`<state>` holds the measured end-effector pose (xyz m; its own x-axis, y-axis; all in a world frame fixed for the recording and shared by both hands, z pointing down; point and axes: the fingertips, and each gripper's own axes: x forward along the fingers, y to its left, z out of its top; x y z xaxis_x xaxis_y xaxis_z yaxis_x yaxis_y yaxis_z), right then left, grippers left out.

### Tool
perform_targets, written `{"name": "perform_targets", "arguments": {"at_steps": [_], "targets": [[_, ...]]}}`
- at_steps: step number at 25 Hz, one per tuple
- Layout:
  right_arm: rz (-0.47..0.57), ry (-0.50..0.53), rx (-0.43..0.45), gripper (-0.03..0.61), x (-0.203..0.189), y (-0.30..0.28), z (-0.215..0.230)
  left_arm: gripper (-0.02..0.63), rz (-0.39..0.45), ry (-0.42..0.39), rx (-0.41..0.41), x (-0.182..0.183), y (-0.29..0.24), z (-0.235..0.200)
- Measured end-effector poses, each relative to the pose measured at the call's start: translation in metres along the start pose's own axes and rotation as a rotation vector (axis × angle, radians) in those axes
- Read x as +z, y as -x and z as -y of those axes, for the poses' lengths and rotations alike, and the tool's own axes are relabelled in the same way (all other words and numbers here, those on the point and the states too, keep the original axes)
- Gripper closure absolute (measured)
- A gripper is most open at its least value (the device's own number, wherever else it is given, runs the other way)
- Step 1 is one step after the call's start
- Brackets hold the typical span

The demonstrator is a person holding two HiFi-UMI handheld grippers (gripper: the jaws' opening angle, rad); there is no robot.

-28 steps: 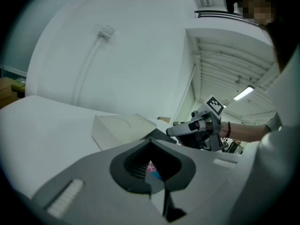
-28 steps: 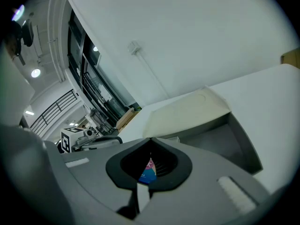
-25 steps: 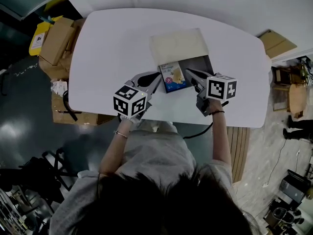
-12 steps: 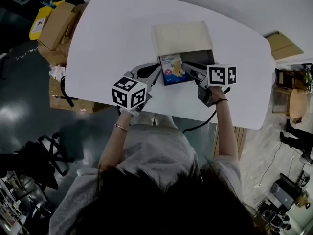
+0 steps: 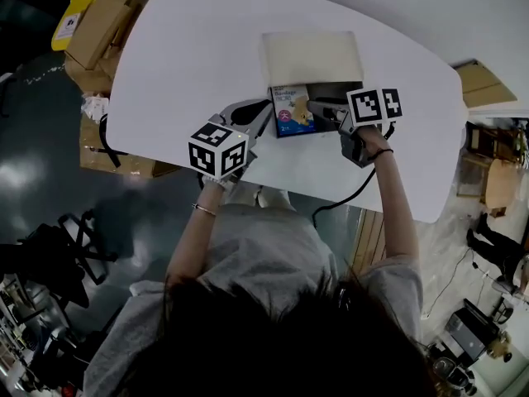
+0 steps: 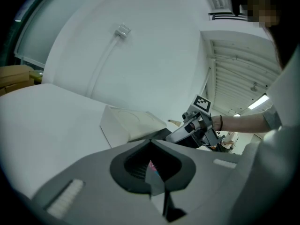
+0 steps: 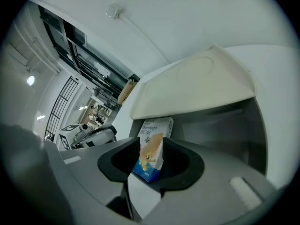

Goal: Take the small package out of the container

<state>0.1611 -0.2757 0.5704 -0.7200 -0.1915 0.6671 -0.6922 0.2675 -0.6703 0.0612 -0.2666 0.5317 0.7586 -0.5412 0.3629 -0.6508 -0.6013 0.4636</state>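
Nearest to the person, the left gripper (image 5: 266, 116) has its jaws together. In the left gripper view they meet at the tips on a thin grey edge, which looks like the near left wall of the container (image 5: 337, 93). A small pink bit shows just behind this edge.

On the other side, the right gripper (image 5: 321, 108) points down into the container from its near right side. Its jaws have just been opening and now stand apart. In the right gripper view the small package (image 7: 152, 149) shows in the gap between the two jaw tips, but the pads do not press on it. It is a blue box with a cartoon picture and the printed word "Bandage".

In the head view the small package (image 5: 292, 112) is in the left part of the container, between the two grippers, with the left gripper's tips just beside its left edge and the right gripper's tips at its right edge.

Beyond the right gripper, the rest of the dark grey container is bare. Its cream lid (image 5: 312, 56) is folded open on the far side of both grippers.

All of this is on a white table (image 5: 190, 64). Well apart to the left of the left gripper, cardboard boxes (image 5: 95, 31) stand on the floor.
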Motion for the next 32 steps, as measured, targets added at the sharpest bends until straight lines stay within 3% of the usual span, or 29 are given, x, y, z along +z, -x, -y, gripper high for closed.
{"name": "perform_targets", "arguments": {"at_steps": [10, 15, 32], "targets": [[-0.218, -0.138, 0.033, 0.379, -0.007, -0.020, 0.006, 0.620, 0.013, 0.016, 0.024, -0.002, 0.003, -0.003], [-0.330, -0.149, -0.003, 0.367, -0.016, -0.028, 0.009, 0.620, 0.013, 0.020, 0.027, -0.004, 0.004, -0.003], [-0.467, -0.202, 0.089, 0.365, -0.025, -0.041, 0.012, 0.620, 0.010, 0.015, 0.071, -0.004, 0.013, -0.015]]}}
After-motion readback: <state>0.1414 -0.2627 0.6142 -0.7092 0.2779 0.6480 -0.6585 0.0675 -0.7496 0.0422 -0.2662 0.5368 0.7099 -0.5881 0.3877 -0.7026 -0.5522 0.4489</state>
